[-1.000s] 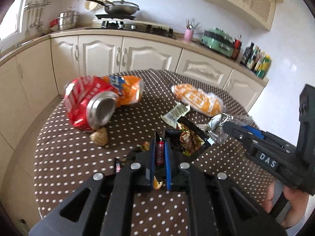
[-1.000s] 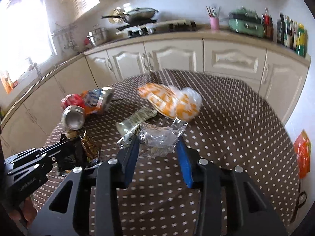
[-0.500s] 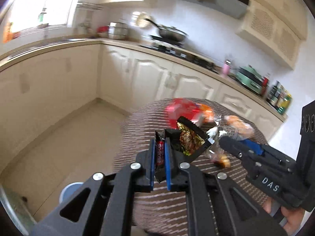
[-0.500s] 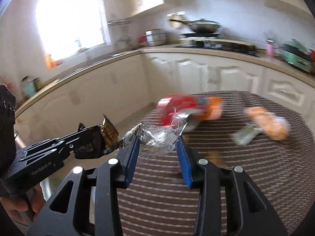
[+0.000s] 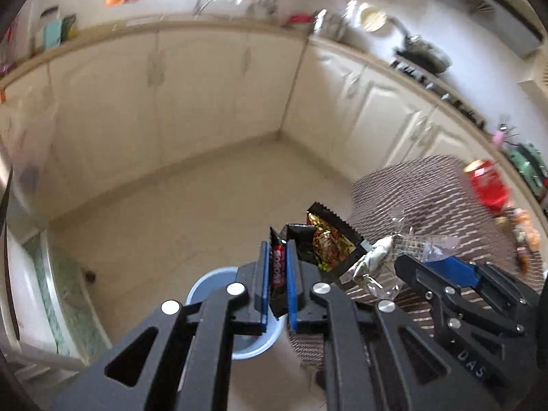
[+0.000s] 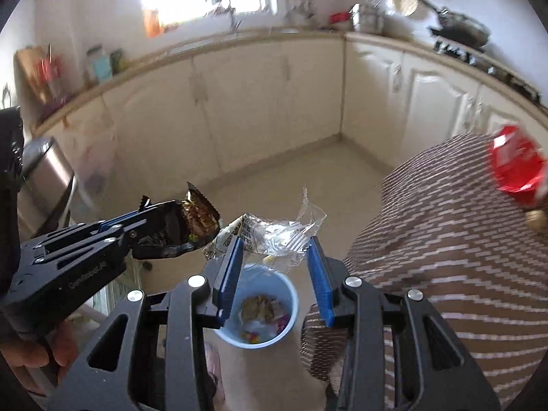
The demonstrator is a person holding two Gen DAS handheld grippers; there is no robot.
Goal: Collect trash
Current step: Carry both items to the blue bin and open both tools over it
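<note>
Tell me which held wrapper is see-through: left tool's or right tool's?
The right tool's: a crumpled clear plastic wrapper, floor and bin visible through it. The left tool holds opaque black wrappers with gold and red print.

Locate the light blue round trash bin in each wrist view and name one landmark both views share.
Left wrist view: the light blue round trash bin sits low and centre-left on the floor, mostly hidden behind the left gripper.
Right wrist view: bottom centre, open top showing trash inside, below the right gripper.
Shared landmark: the crushed red can on the dotted brown tablecloth at the right.
</note>
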